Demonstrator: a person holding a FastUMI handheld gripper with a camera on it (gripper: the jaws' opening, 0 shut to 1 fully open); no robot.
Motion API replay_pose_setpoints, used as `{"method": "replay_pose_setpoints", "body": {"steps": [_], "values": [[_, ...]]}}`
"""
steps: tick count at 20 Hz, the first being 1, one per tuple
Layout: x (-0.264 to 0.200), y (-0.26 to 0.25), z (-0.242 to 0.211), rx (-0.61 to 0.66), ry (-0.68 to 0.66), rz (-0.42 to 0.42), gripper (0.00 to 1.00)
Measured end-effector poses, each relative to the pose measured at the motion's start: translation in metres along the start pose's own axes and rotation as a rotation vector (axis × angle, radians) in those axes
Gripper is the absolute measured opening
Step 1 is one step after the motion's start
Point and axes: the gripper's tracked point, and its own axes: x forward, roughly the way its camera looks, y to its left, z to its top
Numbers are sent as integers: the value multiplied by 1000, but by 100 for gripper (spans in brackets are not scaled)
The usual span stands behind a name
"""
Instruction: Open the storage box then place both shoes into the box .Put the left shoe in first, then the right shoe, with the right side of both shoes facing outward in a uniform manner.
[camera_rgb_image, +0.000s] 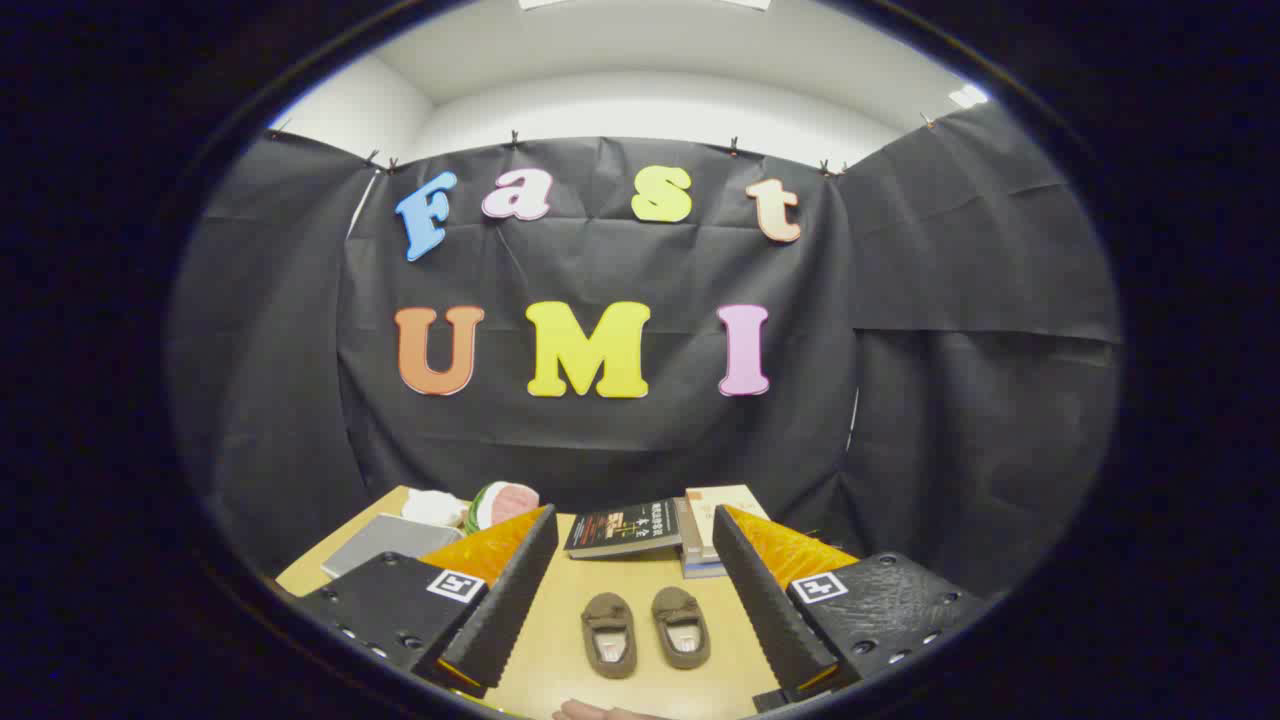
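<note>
Hovering above the tabletop (560, 640), the gripper (632, 580) has its jaws wide open and holds nothing. Right at the near edge, at 6 o'clock below the shoes, a bit of a person's hand (600, 711) peeks in.

Between the two fingers sit the two small brown shoes, side by side with a little gap. The left-hand shoe (609, 634) lies at about 7 o'clock from the middle of the jaws, and the right-hand shoe (681, 626) at about 5 o'clock. Their toes point away from the camera.

Farther on, at 12 o'clock past the shoes, a dark book (625, 528) lies flat, and a stack of pale books (715, 530) sits just beside it at 1 o'clock. Out at 10 o'clock lie a flat grey thing (385, 540), a white bundle (435, 507) and a round red and green toy (502, 502). I cannot tell if the grey thing is the storage box.

The box has to be opened first, I think. To do that well, find the lid's edge, come in slow and level, and pinch only the lid. Leave the shoes alone until the box is open, then take the left shoe first.
</note>
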Motion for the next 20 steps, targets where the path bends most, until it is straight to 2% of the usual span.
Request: {"method": "replay_pose_setpoints", "body": {"steps": [12, 16, 20], "values": [[41, 2, -23, -1, 49, 188, 95], [65, 14, -45, -24, 53, 190, 95], [91, 54, -92, -23, 143, 213, 95]]}}
